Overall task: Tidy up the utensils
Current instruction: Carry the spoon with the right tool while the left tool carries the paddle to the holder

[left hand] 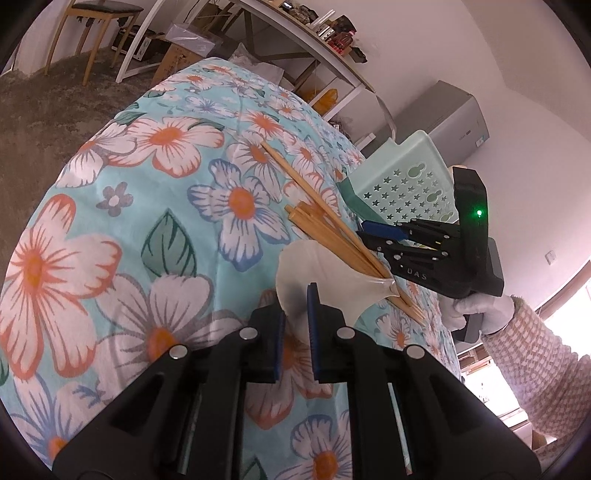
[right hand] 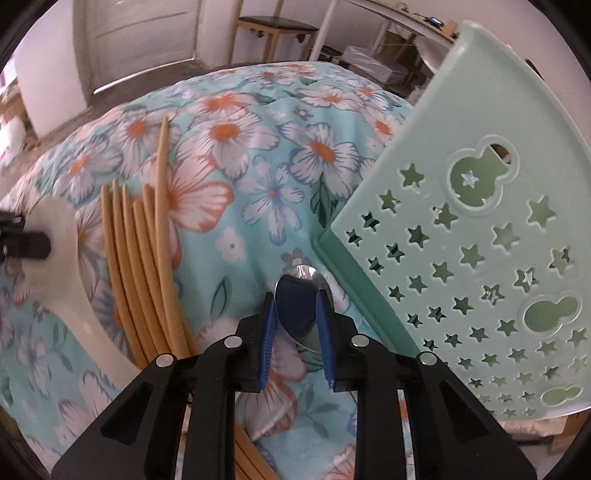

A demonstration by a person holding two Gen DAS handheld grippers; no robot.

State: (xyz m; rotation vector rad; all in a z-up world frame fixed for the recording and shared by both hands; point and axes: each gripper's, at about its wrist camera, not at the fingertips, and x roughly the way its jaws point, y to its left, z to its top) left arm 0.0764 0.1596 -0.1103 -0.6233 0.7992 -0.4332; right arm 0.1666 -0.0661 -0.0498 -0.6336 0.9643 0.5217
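Note:
Several wooden chopsticks [left hand: 325,229] lie on the floral tablecloth, also in the right wrist view [right hand: 136,258]. A white plastic spoon [left hand: 325,273] lies beside them; my left gripper [left hand: 297,295] is shut on the edge of its bowl, which also shows in the right wrist view [right hand: 62,240]. A metal spoon [right hand: 299,306] lies by the mint green basket [right hand: 480,236]. My right gripper [right hand: 295,306] has its jaws either side of the metal spoon's bowl, a gap showing on each side. The right gripper also shows in the left wrist view [left hand: 384,236].
The table is covered by a light blue floral cloth [left hand: 147,221]. The basket [left hand: 406,184] stands tilted at the table's far right. A chair [left hand: 99,33], shelves and boxes stand on the floor beyond the table.

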